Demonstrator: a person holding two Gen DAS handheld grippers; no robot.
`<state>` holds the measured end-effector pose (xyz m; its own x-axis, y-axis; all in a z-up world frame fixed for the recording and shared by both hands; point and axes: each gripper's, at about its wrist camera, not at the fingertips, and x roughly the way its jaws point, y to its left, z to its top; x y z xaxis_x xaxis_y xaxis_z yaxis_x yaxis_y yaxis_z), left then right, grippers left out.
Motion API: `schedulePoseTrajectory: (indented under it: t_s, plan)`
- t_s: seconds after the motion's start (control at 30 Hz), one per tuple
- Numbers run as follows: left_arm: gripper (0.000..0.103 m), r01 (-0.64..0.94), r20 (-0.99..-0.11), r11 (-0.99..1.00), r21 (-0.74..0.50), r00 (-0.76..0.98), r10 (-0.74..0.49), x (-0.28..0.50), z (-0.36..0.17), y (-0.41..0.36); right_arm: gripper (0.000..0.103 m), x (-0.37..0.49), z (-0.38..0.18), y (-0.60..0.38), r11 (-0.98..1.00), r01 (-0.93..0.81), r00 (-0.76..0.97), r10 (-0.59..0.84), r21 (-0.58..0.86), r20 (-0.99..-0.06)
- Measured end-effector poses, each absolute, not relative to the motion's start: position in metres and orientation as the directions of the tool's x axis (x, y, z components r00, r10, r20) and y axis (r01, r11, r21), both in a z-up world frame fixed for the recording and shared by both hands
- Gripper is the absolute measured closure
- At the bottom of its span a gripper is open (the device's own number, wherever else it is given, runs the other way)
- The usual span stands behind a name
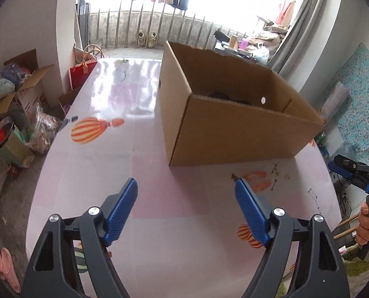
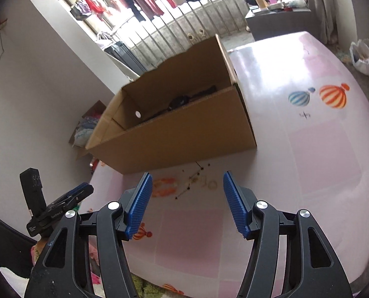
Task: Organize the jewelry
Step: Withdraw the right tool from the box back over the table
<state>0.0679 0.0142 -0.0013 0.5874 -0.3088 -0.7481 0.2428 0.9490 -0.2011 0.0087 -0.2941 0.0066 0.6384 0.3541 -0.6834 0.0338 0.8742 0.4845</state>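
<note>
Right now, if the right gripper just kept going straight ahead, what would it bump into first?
Probably the little jewelry pieces scattered on the pink table, since the open right gripper points slightly down at them. If it skimmed above them, the cardboard box just behind would come next. Depth is hard to judge.

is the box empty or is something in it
Not empty: the open box holds dark items behind its near wall; what they are, cannot tell.

Open cardboard box (image 1: 234,124) blocking the far middle of the table (image 1: 124,164), bare tabletop left of it and in the foreground, small jewelry pieces (image 2: 199,181) scattered just before the box's near wall
</note>
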Motion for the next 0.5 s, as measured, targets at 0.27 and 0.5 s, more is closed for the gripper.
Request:
schedulePoseTrajectory:
  t_s: [0.27,0.5]
  plan:
    - [0.023,0.286,-0.78,0.945,-0.159,0.551,-0.298,0.059,-0.039,-0.009,0.046,0.014,-0.019,-0.258,0.932,0.055,0.571,0.266,0.359,-0.777]
    - [0.01,0.287,-0.81,0.958,0.02,0.566,-0.153,0.057,-0.056,-0.026,0.042,0.013,-0.034,-0.232,0.992,0.015,0.564,0.095,0.125,-0.82]
